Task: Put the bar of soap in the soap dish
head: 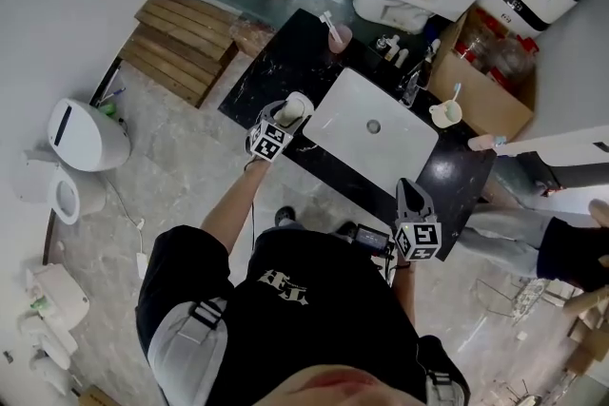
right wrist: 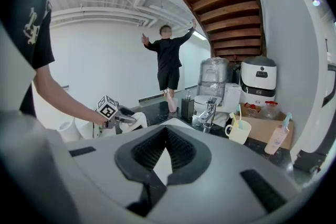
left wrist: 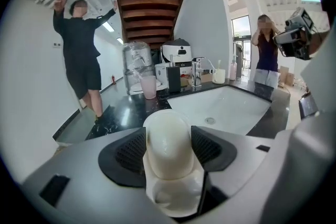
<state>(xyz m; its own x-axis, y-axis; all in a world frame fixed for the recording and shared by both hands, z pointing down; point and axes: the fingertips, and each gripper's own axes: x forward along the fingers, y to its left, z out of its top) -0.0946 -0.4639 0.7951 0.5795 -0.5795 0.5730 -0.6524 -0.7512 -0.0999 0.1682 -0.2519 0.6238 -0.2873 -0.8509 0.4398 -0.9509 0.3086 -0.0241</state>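
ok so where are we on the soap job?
Done: the bar of soap is picked up and clamped upright in the left tool. In hand: it is right over a white dish beside the sink; I cannot tell whether it is seated. Left: release it into the dish. The right tool is shut and empty.

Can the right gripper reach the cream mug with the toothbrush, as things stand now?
Probably yes: the right gripper holds nothing, and only bare black counter lies between it and the cream mug. Its jaws are together and must open first.
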